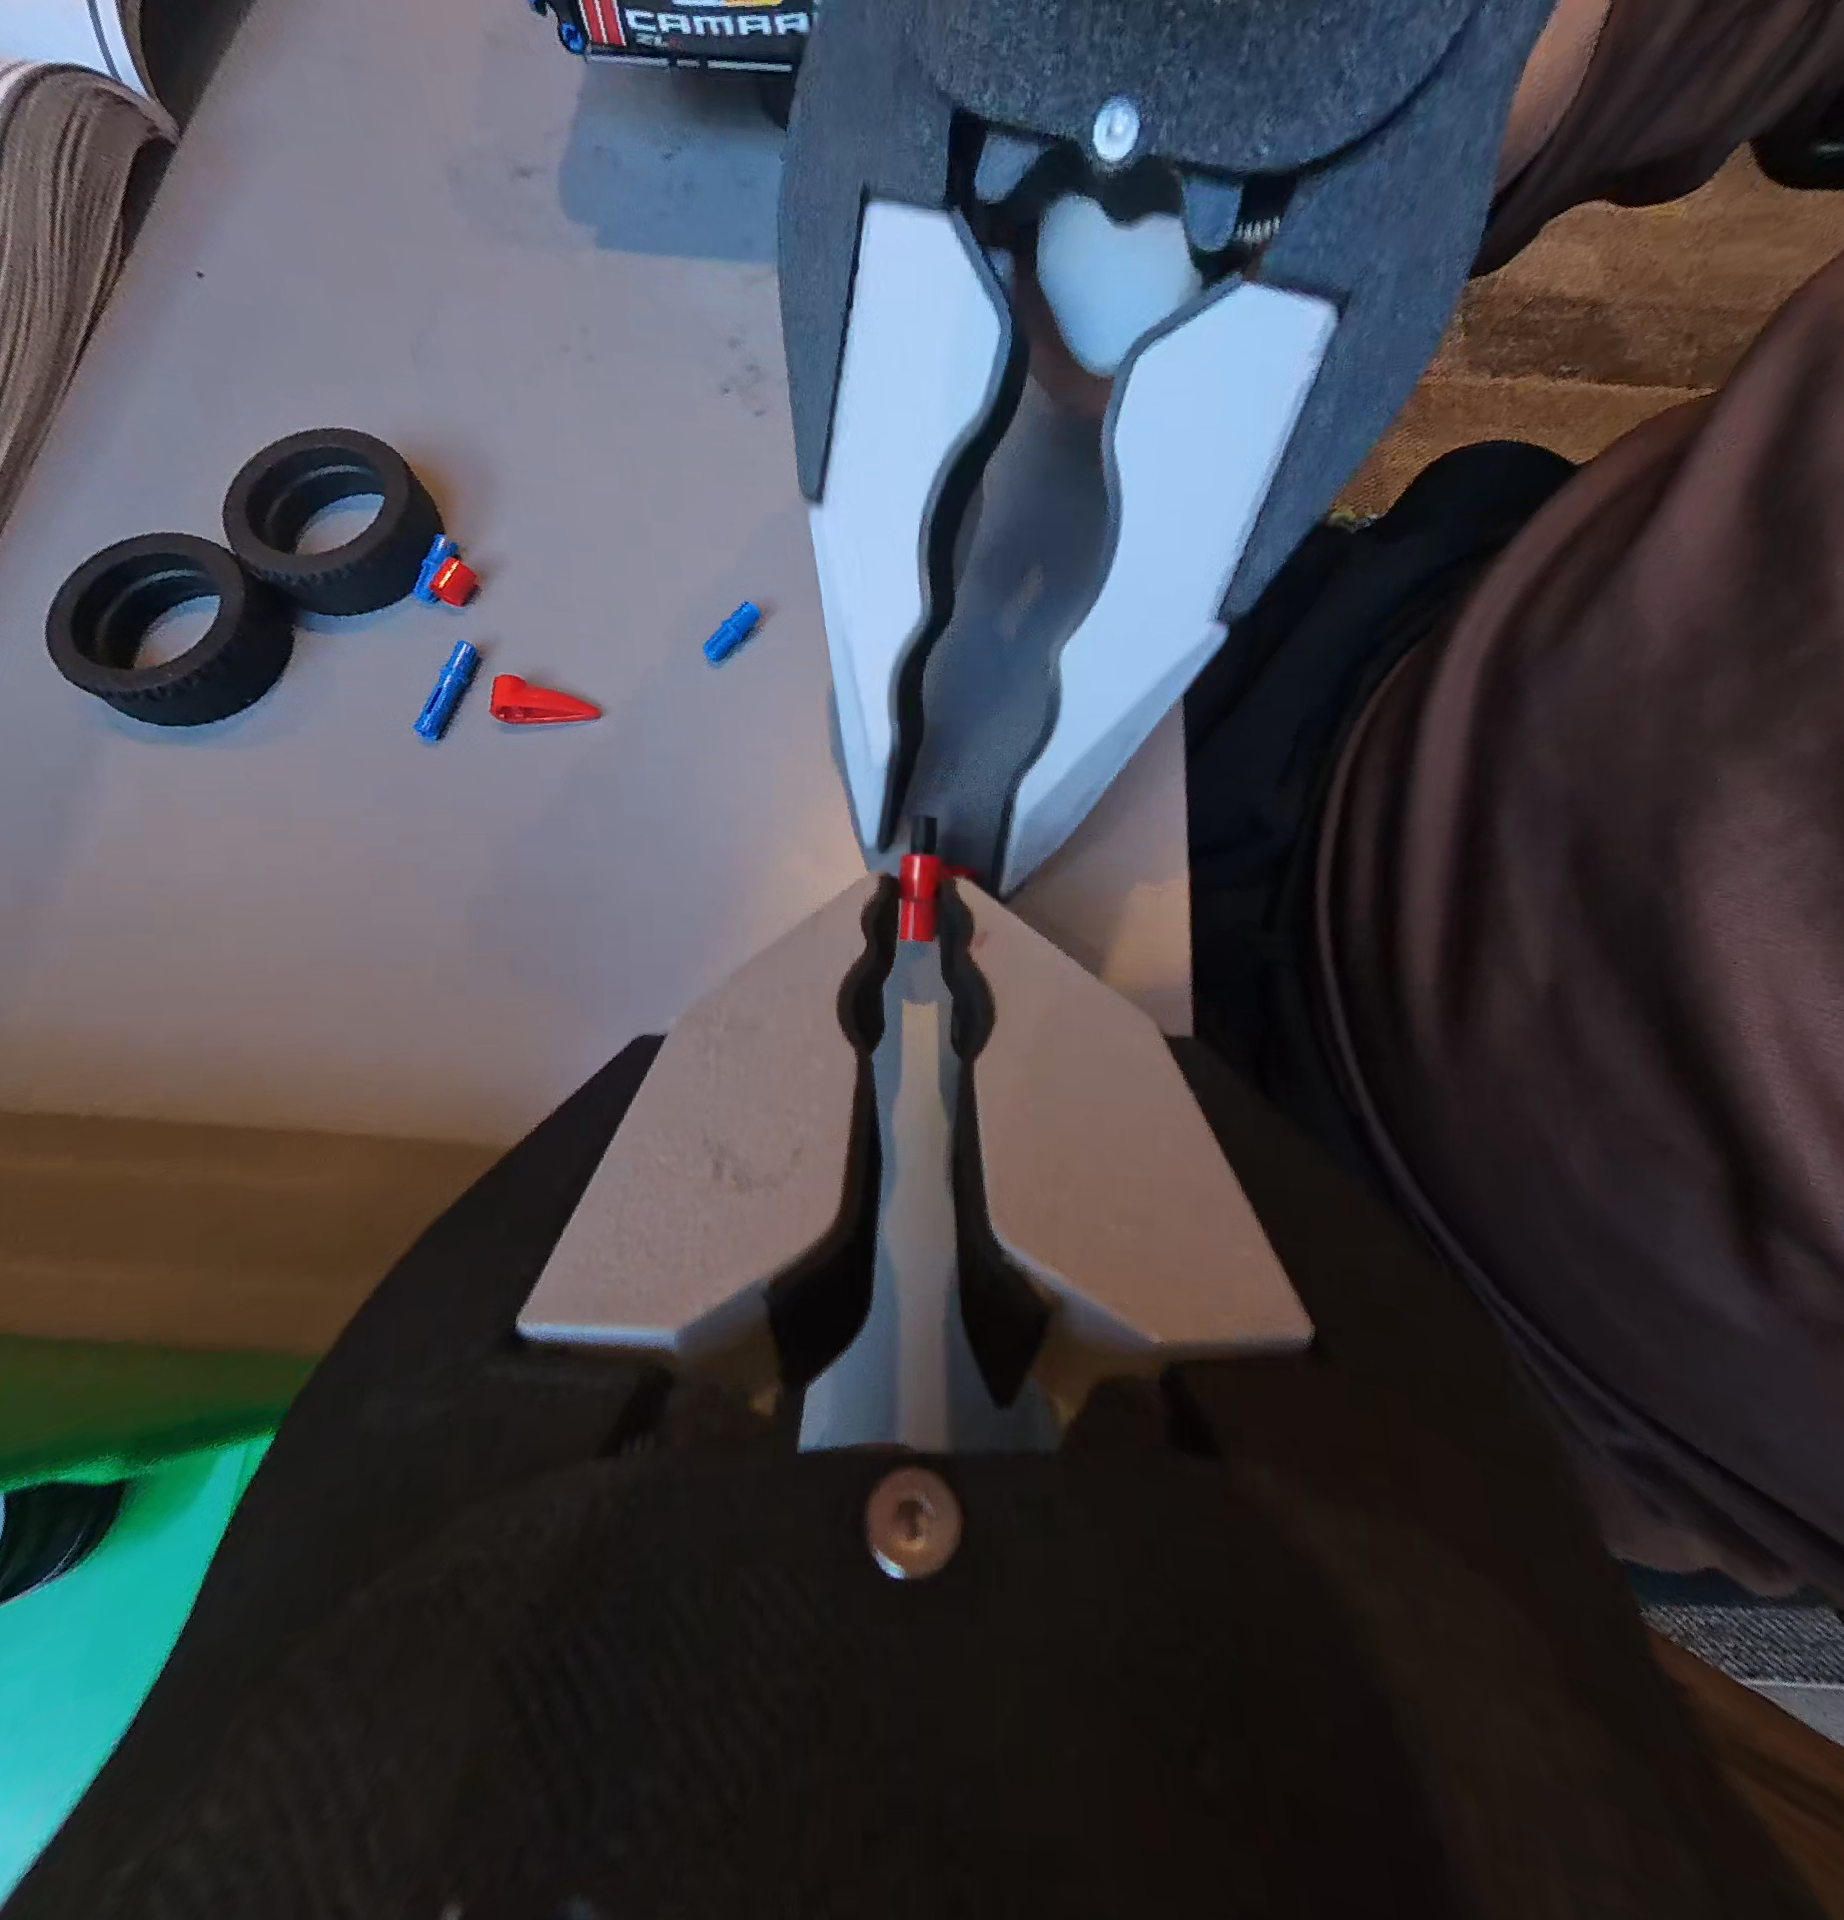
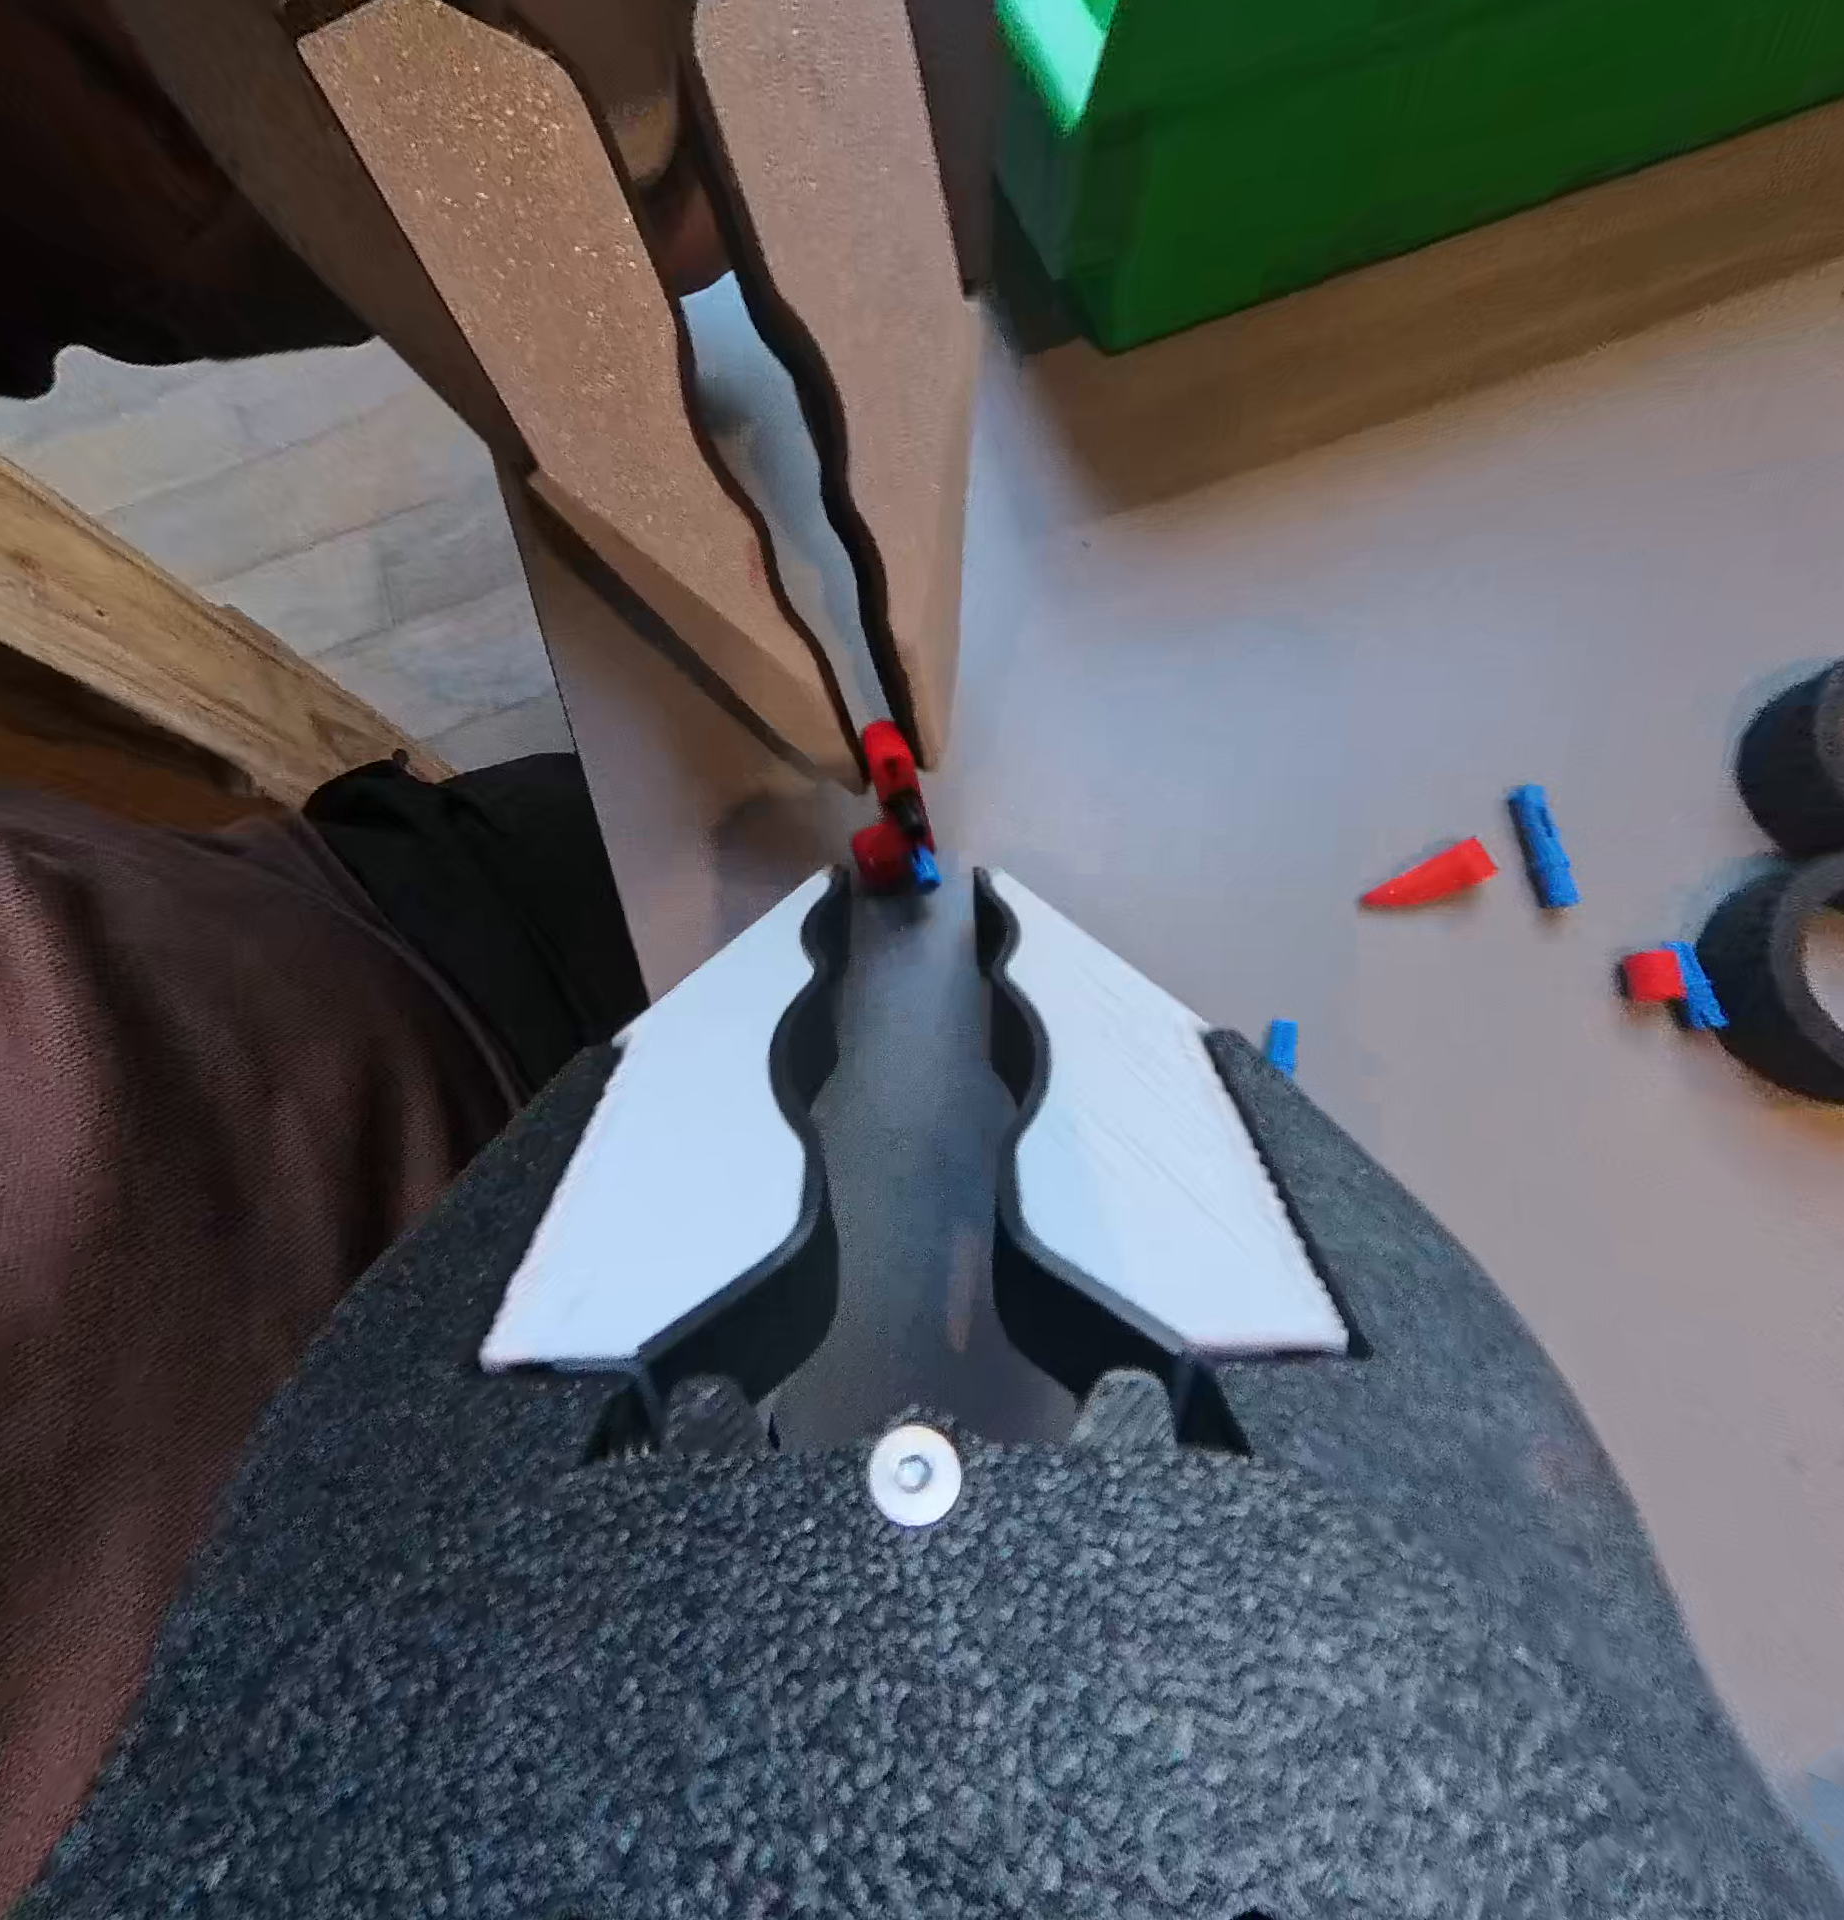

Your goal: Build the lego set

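Jaws of the left gripper (image 1: 918, 904) pinch a small red connector (image 1: 918, 899) tip to tip with the right gripper (image 1: 944, 842) above the grey table (image 1: 482, 883); two black tyres (image 1: 243, 577) lie apart. From the right wrist, the right gripper (image 2: 905, 878) stands parted, grasping nothing, around a red-and-blue piece (image 2: 892, 857) beside that connector (image 2: 887, 750).

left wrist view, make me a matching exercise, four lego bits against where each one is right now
1 small red piece
2 red wedge
3 short blue pin
4 black tyres

a side by side, far from both grippers
b lying alone
c pinched in the left gripper
d next to the long blue pin

Pairs: 1-c, 2-d, 3-b, 4-a
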Demonstrator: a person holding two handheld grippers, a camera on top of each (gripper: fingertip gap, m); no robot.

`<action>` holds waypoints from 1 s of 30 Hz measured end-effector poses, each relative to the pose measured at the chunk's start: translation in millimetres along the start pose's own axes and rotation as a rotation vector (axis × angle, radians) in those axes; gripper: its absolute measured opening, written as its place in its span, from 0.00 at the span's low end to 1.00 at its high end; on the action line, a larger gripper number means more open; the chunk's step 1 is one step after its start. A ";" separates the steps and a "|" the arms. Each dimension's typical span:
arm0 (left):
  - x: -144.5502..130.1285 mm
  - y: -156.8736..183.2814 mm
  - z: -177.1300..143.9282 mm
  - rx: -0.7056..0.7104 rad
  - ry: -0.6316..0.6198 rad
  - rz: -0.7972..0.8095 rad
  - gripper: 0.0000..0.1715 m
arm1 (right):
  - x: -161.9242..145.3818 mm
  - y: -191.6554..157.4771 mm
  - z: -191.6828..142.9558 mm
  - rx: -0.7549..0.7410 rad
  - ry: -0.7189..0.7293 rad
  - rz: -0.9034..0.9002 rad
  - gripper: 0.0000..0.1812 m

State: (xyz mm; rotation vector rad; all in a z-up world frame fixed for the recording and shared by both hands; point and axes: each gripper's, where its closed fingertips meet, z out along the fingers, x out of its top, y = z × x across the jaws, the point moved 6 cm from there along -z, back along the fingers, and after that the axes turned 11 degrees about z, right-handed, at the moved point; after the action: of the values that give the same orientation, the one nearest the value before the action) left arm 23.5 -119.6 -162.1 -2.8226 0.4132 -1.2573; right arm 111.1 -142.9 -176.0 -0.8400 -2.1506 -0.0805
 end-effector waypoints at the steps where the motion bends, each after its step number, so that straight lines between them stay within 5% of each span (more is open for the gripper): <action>1: -1.0 -0.6 -1.5 0.003 -0.010 -0.001 0.03 | 0.0 2.5 -4.4 -0.003 0.018 0.013 0.12; 5: -0.1 -2.3 -7.5 -0.009 -0.014 -0.017 0.03 | 1.7 23.1 -22.0 -0.087 0.106 0.093 0.14; 13: -2.0 -4.6 -8.3 0.011 -0.082 0.020 0.03 | -12.9 48.2 -22.6 -0.294 0.022 0.120 0.15; 30: -10.1 -2.6 6.3 -0.030 -0.038 -0.025 0.04 | -12.3 55.2 -21.1 -0.218 0.018 0.187 0.02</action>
State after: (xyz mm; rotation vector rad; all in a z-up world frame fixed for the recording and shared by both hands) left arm 22.3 -115.2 -173.4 -2.8806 0.3991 -1.2093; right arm 163.4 -113.5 -182.3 -1.1575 -2.0608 -0.2285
